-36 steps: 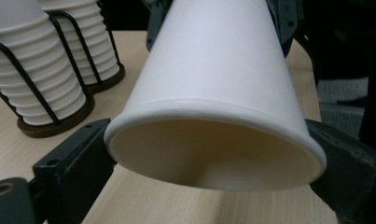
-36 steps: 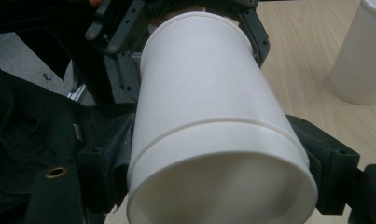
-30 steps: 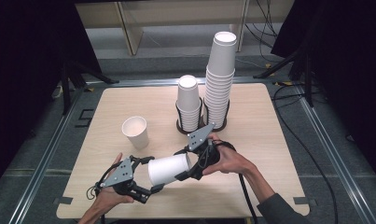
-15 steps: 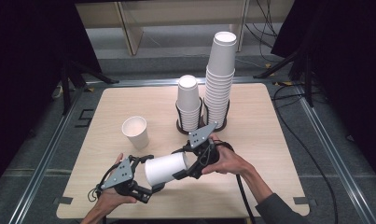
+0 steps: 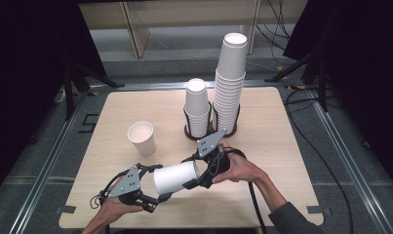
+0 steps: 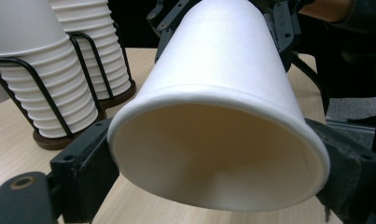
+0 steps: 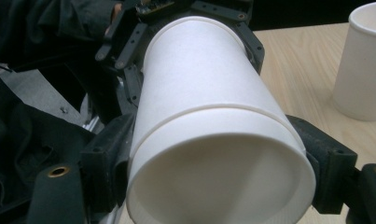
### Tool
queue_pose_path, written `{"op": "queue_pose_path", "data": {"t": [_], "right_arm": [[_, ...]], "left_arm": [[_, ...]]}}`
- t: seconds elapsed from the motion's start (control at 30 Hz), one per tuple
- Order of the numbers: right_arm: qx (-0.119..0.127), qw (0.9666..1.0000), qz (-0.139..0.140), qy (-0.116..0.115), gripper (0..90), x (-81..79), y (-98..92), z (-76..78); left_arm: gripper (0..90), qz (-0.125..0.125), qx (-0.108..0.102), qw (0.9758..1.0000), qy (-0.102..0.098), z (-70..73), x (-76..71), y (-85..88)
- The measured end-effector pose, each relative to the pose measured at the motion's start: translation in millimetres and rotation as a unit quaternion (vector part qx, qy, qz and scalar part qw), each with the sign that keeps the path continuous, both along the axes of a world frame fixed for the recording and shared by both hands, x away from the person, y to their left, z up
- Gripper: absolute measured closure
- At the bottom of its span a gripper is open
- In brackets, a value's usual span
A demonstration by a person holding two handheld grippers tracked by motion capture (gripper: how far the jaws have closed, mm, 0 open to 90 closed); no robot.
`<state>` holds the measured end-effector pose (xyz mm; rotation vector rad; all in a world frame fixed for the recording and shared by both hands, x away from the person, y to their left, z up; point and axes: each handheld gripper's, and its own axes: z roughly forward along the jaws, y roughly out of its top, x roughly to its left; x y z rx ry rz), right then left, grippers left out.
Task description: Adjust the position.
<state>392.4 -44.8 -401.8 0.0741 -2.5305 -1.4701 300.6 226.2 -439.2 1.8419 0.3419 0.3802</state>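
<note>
A white paper cup (image 5: 177, 178) lies on its side in the air above the table's front edge, between both grippers. My left gripper (image 5: 157, 186) is at the cup's wide open end. In the left gripper view its jaws have just been closing, and they now press on both sides of the rim (image 6: 218, 100). My right gripper (image 5: 194, 173) grips the other end. In the right gripper view its black jaws clamp the cup (image 7: 199, 74) on both sides, and the left gripper (image 7: 176, 9) shows beyond the far end.
A single cup (image 5: 141, 138) stands upright left of centre on the wooden table (image 5: 282, 126). Behind the grippers, a short cup stack (image 5: 197, 107) and a tall cup stack (image 5: 230, 83) stand in black wire holders. Cables trail off at the right.
Both hands and the cup stay in the same spot. The left gripper's jaws sit a little tighter on the cup's end than half a second ago.
</note>
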Motion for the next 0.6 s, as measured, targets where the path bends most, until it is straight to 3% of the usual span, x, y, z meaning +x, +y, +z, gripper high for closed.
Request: {"op": "queue_pose_path", "data": {"t": [0.03, 0.23, 0.27, 0.3, 0.33, 0.4, 0.47, 0.5, 0.53, 0.57, 0.6], "right_arm": [[-0.010, 0.9999, 0.000, 0.005, 23.9, -1.0, 0.2, 0.2], [-0.052, 0.9983, -0.008, -0.026, 20.4, -4.6, 3.6, 0.8], [-0.066, 0.9970, -0.012, -0.038, 18.9, -5.6, 4.2, 1.7], [-0.079, 0.9954, -0.015, -0.051, 18.1, -6.7, 4.8, 2.7], [-0.100, 0.9937, -0.028, -0.044, 17.6, -10.7, 4.0, 4.4], [-0.105, 0.9919, -0.017, -0.068, 16.5, -11.9, 6.5, 5.5], [-0.135, 0.9865, -0.031, -0.087, 16.3, -17.0, 7.8, 8.7], [-0.144, 0.9830, -0.023, -0.111, 16.5, -17.9, 10.5, 10.1], [-0.154, 0.9807, -0.029, -0.117, 16.7, -20.3, 11.1, 11.0], [-0.153, 0.9778, -0.014, -0.143, 16.6, -19.4, 14.6, 10.2], [-0.162, 0.9757, -0.011, -0.147, 16.6, -23.0, 16.9, 11.3]], "left_arm": [[11.9, -0.002, 0.002, 1.0000, 0.001, 0.1, 0.2, 0.0], [12.5, -0.003, 0.014, 0.9998, 0.016, 0.1, 1.7, 1.0], [12.5, -0.004, 0.023, 0.9996, 0.019, 0.2, 2.5, 1.7], [12.6, -0.008, 0.014, 0.9995, 0.026, -1.6, 3.8, 0.4], [12.6, -0.006, 0.030, 0.9991, 0.029, -1.0, 3.9, 1.6], [12.6, -0.004, 0.032, 0.9986, 0.042, -3.1, 4.6, -0.1], [12.6, -0.004, 0.043, 0.9980, 0.046, -4.2, 5.0, -1.4], [12.5, -0.001, 0.054, 0.9972, 0.051, -3.4, 4.6, -1.2], [12.5, -0.003, 0.051, 0.9973, 0.052, -4.3, 4.9, -2.7], [12.5, 0.001, 0.050, 0.9972, 0.056, -4.6, 4.1, -4.5], [12.5, 0.002, 0.051, 0.9969, 0.059, -4.5, 4.0, -5.0]]}}
